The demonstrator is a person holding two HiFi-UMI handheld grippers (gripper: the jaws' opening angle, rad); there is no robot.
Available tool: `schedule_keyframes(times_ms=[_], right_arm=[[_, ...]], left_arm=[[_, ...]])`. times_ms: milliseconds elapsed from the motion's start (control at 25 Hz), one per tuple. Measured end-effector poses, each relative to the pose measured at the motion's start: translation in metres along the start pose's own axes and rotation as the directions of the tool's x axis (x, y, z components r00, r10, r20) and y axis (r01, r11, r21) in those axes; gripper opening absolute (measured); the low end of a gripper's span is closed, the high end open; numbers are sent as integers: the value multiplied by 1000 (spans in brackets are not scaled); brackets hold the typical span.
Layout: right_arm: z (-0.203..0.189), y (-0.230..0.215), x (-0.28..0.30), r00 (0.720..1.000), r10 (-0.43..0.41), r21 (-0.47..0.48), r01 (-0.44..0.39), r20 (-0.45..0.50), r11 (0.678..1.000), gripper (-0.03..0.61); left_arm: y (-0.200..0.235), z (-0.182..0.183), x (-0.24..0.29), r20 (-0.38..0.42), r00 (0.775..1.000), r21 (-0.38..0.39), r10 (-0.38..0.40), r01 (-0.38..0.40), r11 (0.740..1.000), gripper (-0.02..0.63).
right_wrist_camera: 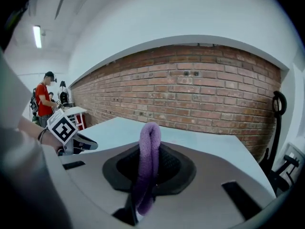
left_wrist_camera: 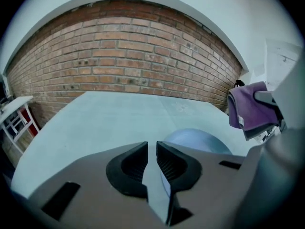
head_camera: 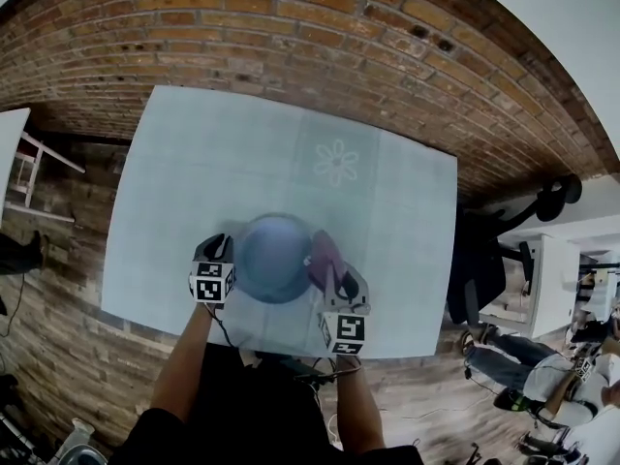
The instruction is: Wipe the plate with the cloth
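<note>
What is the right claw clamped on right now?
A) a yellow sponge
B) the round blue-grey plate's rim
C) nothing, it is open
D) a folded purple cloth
D: the right claw is shut on the folded purple cloth, which loops up between its pads; the left claw grips the round blue-grey plate.

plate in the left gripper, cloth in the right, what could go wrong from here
1. The left gripper pinches the plate only at its thin rim, so wiping pressure could lever it loose onto the table.
2. The right gripper holds the cloth as a narrow fold; it may slip, or bare jaw tips could scrape the plate.
</note>
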State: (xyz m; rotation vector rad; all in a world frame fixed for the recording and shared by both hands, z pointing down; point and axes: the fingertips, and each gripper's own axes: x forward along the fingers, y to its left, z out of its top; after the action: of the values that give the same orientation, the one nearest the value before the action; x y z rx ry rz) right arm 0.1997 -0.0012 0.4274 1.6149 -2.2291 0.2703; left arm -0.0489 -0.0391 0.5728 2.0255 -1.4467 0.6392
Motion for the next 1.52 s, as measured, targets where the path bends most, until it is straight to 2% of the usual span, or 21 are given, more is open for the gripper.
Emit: schedule_keyframes(times_ms=[160,320,560,720,880,920,1080,1200,1400,1520], right_arm=[[12,8,-7,999,9,68,-12,37,998,58],[23,18,-16,997,22,119,-31,75,992,58],[40,36,-33,993,33,138,-49,113,989,58],[47,46,-47,990,31,148,-52,137,988,58],[52,54,-59,987,35,153,-59,155,986,58],[51,56,-62,987,36,156,-60,153,986,60],[43,63,-69,989,50,157,-71,136,985,60],[38,67,-73,990,54,166,-76,132,983,61],[37,67,-76,989,55,175,-79,139,981,61],[41,68,-75,988,64,165,-87,142,982,61]], left_arm=[[0,31,-37,139,990,32,30,-35,999,49],[-12,64,-83,281,960,52,8,-24,998,49],[-36,96,-144,393,919,80,-43,13,997,44],[-56,110,-181,469,880,117,-78,26,993,43],[-74,122,-210,555,826,145,-95,17,989,43],[-77,118,-212,557,824,156,-102,18,988,43],[-80,106,-208,521,847,155,-106,29,988,44],[-79,100,-204,513,851,165,-114,33,986,44],[-86,105,-203,509,851,185,-129,38,982,44],[-89,113,-207,533,837,173,-126,38,984,44]])
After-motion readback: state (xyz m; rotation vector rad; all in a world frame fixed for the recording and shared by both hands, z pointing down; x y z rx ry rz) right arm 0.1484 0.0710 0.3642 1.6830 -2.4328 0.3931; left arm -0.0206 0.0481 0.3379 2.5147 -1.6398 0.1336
